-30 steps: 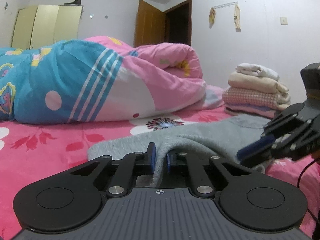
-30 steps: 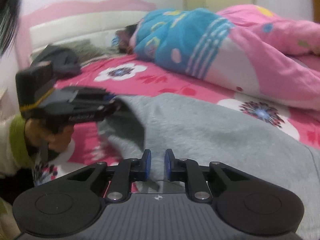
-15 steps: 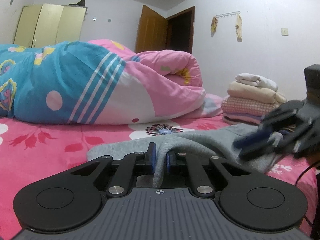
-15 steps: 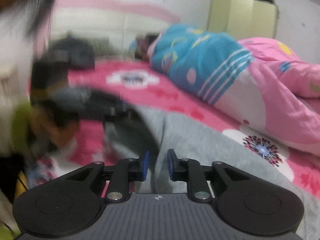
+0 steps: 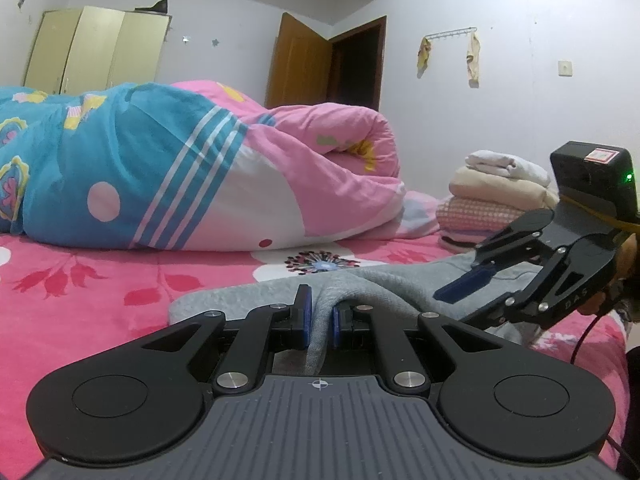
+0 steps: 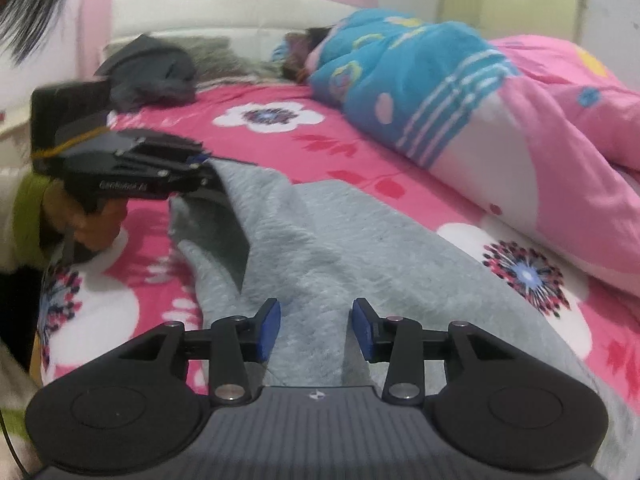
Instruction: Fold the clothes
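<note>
A grey fleece garment (image 6: pixel 340 248) lies spread on a bed (image 5: pixel 80 304) covered by a bright pink sheet with white flowers. The left hand-held gripper (image 5: pixel 319 320) is pinched tight on a raised fold at the garment's near edge, the cloth squeezed between its blue pads. The right hand-held gripper (image 6: pixel 316 330) has just been opening; its jaws now stand partly apart, with grey cloth lying between the pads but not pressed by them. A rolled blue and pink quilt (image 5: pixel 192 176) lies along the far side of the bed. A stack of folded clothes (image 5: pixel 496 196) sits at the far right, near the wall.
</note>
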Available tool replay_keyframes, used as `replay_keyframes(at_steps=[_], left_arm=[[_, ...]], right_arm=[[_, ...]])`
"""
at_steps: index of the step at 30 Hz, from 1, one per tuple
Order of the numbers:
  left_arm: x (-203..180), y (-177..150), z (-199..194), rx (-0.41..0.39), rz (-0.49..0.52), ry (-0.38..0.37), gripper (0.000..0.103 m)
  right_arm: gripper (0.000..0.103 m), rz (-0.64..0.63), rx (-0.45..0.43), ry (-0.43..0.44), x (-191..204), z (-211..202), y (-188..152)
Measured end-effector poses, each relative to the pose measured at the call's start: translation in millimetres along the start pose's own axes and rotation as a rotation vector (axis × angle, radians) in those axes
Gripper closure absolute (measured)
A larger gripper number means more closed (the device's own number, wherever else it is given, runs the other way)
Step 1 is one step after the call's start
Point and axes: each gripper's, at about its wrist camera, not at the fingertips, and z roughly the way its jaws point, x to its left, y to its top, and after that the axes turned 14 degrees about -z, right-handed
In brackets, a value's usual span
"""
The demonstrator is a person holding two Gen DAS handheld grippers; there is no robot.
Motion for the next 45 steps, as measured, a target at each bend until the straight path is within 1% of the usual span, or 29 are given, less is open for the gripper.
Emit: replay_keyframes(at_steps=[5,7,8,9,10,11,14,16,20,23,25,27,29,31,32,35,39,43,45], left_arm=[[0,-1,0,-0.001,0.004,-0.005,0.094],[0,-1,0,-0.002,0.004,-0.008,0.094],[0,-1,0,-0.001,0.005,-0.008,0.094],[-1,-1,0,-0.001,0.008,-0.009,0.094],[-2,-1,0,-0.001,0.011,-0.01,0.094],[-2,-1,-1,-0.002,0.014,-0.011,0.094],[-3,-1,-1,-0.005,0.02,-0.014,0.094],[-3,-1,-2,-0.007,0.021,-0.016,0.094],[-3,-2,-2,-0.006,0.023,-0.018,0.094],[-3,-2,-1,0.009,0.025,-0.018,0.092],[-2,-2,-3,0.017,0.022,-0.009,0.091],[-1,-3,-6,0.017,0.018,0.004,0.084],[0,-2,-10,0.01,0.01,0.019,0.074],[0,-3,-18,-0.002,0.011,0.038,0.071],[-1,-3,-22,-0.008,0.014,0.047,0.071],[-16,-8,-35,-0.036,0.097,0.079,0.071],[-41,-24,-56,-0.08,0.207,0.087,0.071],[-59,-39,-61,-0.043,0.231,0.07,0.071],[-64,-45,-59,-0.015,0.213,0.056,0.073]], right_arm=[[0.061,-0.085,0.019,0.035,2,12,7],[0.063,-0.1,0.02,0.045,3,16,9],[0.065,-0.119,0.034,0.031,7,18,10],[0.066,-0.139,0.048,0.016,11,20,10],[0.07,-0.161,0.056,-0.022,18,21,11],[0.078,-0.182,0.064,-0.059,25,22,11],[0.085,-0.255,0.089,-0.176,49,24,13],[0.089,-0.33,0.117,-0.295,70,29,14],[0.094,-0.419,0.168,-0.566,102,43,15],[0.095,-0.389,0.183,-0.659,109,49,16],[0.095,-0.37,0.181,-0.673,109,51,17],[0.095,-0.375,0.181,-0.69,110,52,18],[0.095,-0.362,0.173,-0.7,109,51,19],[0.095,-0.337,0.164,-0.696,108,50,19],[0.095,-0.325,0.159,-0.694,107,50,19],[0.095,-0.304,0.148,-0.688,108,47,18],[0.096,-0.263,0.136,-0.661,101,44,19],[0.096,-0.228,0.123,-0.628,94,41,21],[0.096,-0.206,0.114,-0.607,90,38,22]])
